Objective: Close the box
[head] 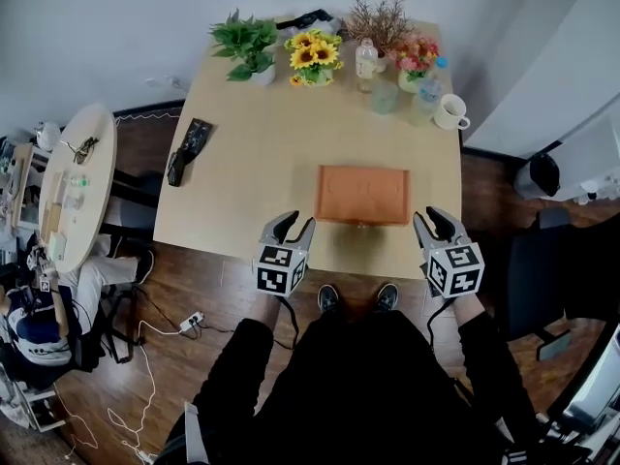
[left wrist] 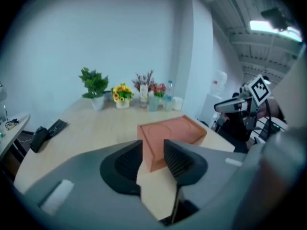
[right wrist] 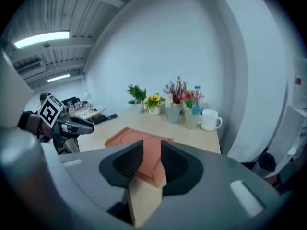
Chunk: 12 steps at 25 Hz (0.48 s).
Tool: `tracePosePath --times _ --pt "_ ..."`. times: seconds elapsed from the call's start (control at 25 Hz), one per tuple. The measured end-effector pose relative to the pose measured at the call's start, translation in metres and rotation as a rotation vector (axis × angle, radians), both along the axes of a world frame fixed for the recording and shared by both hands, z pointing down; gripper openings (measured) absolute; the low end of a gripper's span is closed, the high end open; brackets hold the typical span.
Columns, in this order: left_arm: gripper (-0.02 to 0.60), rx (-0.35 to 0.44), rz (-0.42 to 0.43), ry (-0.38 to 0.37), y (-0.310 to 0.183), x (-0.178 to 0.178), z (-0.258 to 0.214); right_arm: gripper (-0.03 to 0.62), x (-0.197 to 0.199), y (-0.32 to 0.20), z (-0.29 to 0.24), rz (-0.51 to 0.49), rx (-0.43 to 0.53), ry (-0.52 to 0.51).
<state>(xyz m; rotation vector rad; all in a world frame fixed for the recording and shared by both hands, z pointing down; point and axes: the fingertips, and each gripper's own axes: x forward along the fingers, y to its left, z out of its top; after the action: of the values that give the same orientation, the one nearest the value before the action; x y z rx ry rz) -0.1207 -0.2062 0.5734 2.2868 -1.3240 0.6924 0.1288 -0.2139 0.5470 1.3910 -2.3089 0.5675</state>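
Observation:
A flat terracotta box (head: 361, 194) lies on the wooden table (head: 252, 153) near its front edge, with its lid down flat. My left gripper (head: 295, 223) hovers by the box's near left corner, a little apart from it. In the left gripper view the jaws of that gripper (left wrist: 152, 155) stand narrowly apart with nothing between them, and the box (left wrist: 170, 133) lies just beyond. My right gripper (head: 433, 219) hangs off the box's near right corner. In its own view the right gripper (right wrist: 151, 159) shows a small empty gap, with the box (right wrist: 132, 138) ahead.
Along the table's far edge stand a green plant (head: 247, 46), sunflowers (head: 312, 58), a bottle (head: 365, 63), glasses and a white mug (head: 449, 112). A black device (head: 186, 149) lies at the left edge. A round side table (head: 73, 177) stands left, a dark chair (head: 542, 269) right.

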Motion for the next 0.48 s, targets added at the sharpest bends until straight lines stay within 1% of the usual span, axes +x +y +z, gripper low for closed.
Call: tracePosePath --times 0.08,0.12,0.24,0.28,0.32,0.36,0.4,0.48 --pt "0.120 0.114 -0.016 0.040 0.001 0.007 -0.067 0.104 -0.005 0.001 -0.057 0.021 0.121 -0.057" --pt "0.120 0.184 -0.013 0.056 0.004 0.012 -0.101 0.078 -0.008 0.004 -0.086 0.028 0.185 -0.081" --pt "0.118 0.434 0.022 0.120 0.022 0.036 -0.193 0.046 -0.025 0.020 -0.160 0.027 0.362 -0.133" --pt "0.118 0.516 0.037 0.155 0.029 0.046 -0.216 0.043 -0.032 0.026 -0.177 0.019 0.411 -0.145" --pt "0.118 0.582 0.043 0.192 0.036 0.054 -0.234 0.041 -0.039 0.032 -0.192 0.009 0.454 -0.156" --pt "0.118 0.627 0.036 0.227 0.043 0.061 -0.246 0.043 -0.045 0.038 -0.205 0.002 0.493 -0.167" --pt "0.118 0.654 0.025 0.255 0.048 0.065 -0.253 0.041 -0.050 0.044 -0.215 -0.004 0.530 -0.178" --pt "0.117 0.663 0.020 0.288 0.057 0.074 -0.255 0.041 -0.060 0.054 -0.230 -0.017 0.587 -0.196"
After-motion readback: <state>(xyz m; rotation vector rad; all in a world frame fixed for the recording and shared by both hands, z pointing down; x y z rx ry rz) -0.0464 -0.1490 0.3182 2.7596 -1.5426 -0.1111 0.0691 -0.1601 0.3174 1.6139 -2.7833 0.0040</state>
